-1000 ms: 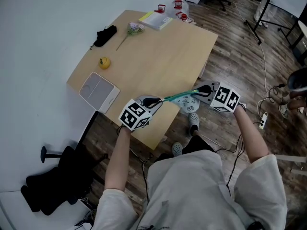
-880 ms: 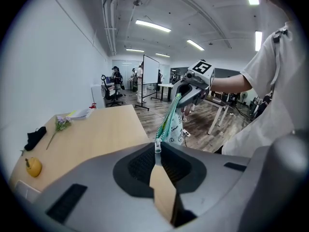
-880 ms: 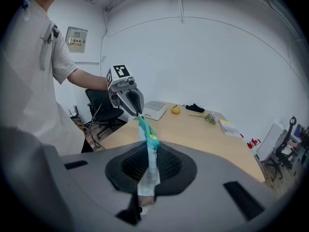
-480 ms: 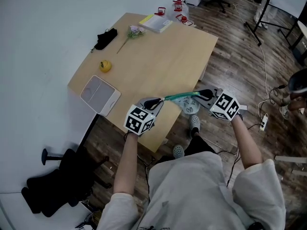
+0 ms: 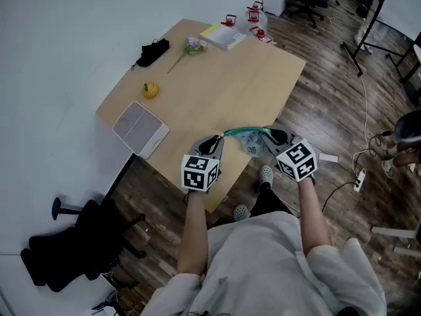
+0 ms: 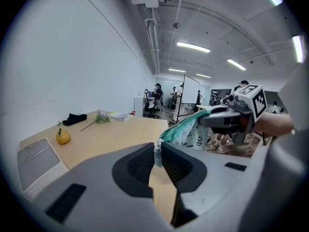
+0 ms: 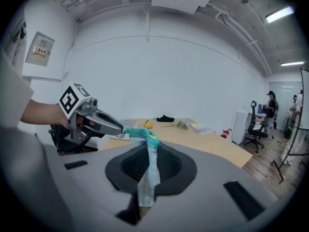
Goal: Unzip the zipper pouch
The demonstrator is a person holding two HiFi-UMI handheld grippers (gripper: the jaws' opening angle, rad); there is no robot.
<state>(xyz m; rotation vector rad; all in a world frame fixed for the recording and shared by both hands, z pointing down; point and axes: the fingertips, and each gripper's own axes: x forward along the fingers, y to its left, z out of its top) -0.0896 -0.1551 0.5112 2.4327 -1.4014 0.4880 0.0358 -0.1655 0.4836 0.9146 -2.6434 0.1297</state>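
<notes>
Your light wooden bench (image 5: 230, 84) stands against a plain white wall (image 5: 59, 58), with dark plank floor (image 5: 329, 78) beyond its right side. On it, from left to right, lie a flat white-grey rectangular pad (image 5: 139, 129), a small yellow fruit (image 5: 150, 89), a black bundle (image 5: 153, 51), a flower sprig (image 5: 191, 45) and a yellow-white book (image 5: 225, 37). Above the bench's near edge, your left tool (image 5: 216, 141) is clamped on the small pale pull tab (image 6: 157, 150) of the teal-zippered pale fabric pouch (image 5: 250, 140). The pouch hangs in the air, stretched between both tools. Your right tool (image 5: 276, 135) pinches the fabric at its right end.
</notes>
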